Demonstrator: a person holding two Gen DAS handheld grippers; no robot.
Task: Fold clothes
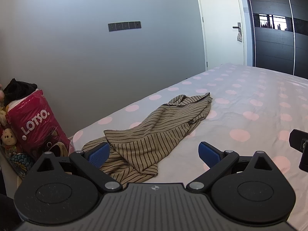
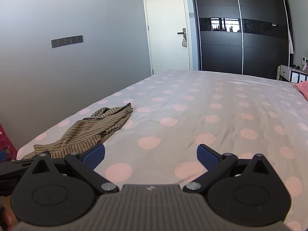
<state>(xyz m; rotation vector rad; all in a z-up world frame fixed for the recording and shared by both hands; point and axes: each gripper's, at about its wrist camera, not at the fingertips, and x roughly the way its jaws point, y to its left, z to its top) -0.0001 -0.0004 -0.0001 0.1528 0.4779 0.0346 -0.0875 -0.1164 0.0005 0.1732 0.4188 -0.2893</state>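
A tan garment with thin dark stripes [image 1: 154, 127] lies crumpled on the bed, stretched from the near left corner toward the far middle. My left gripper [image 1: 154, 152] hovers open just above its near end, blue fingers spread wide with the cloth's bunched hem between and below them. In the right wrist view the same garment [image 2: 92, 129] lies to the left. My right gripper [image 2: 151, 154] is open over bare bedsheet, right of the garment, and holds nothing. Part of the right gripper [image 1: 300, 144] shows at the left wrist view's right edge.
The bed [image 2: 192, 115] has a grey sheet with pink dots. A pink LOTSO bag [image 1: 36, 125] and plush toys [image 1: 8, 138] stand beside the bed's left corner. A grey wall, white door [image 2: 167, 30] and dark wardrobe [image 2: 240, 28] lie beyond. A pink pillow [image 2: 303, 88] sits far right.
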